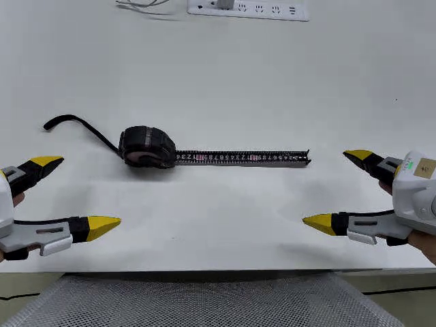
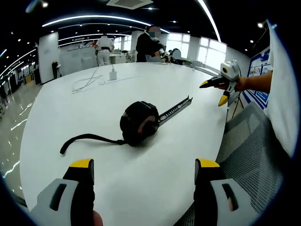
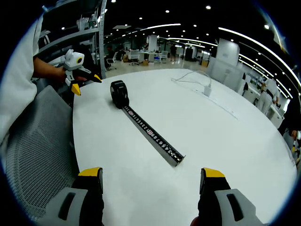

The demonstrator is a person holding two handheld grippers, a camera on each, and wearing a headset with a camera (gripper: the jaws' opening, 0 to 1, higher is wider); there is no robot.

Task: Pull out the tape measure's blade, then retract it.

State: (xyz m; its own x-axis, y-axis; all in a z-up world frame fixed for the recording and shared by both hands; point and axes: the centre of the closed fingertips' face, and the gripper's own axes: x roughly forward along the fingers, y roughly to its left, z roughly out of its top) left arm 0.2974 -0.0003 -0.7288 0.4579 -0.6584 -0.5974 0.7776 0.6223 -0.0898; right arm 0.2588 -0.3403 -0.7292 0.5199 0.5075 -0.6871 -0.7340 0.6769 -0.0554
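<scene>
A black, rounded tape measure (image 1: 146, 146) stands on its base on the white surface (image 1: 225, 75), a little left of the middle. Its dark blade (image 1: 242, 158), printed with pale numbers, lies drawn out flat along the surface to the right and ends in a small hook at the tip. A black wrist strap (image 1: 75, 125) trails from the case to the left, curling away across the surface.

The left tool (image 1: 87, 191), grey-bodied with black jaws tipped in yellow, hangs by the left edge. It is nearer the person than the case and well apart from it. Its jaws stand wide apart with nothing between them. The right tool (image 1: 327, 187), of the same make, hovers at the right, near the blade's hook end on the near side, touching nothing. Its jaws too are spread wide and empty. The two tools point inward, toward each other.

At the far edge of the surface sits a white power strip (image 1: 248, 8), with a white cable (image 1: 143, 4) lying to its left. A grey mesh chair back (image 1: 184, 303) shows at the near edge. In the left gripper view, people (image 2: 104, 47) stand beyond the far end of the surface.
</scene>
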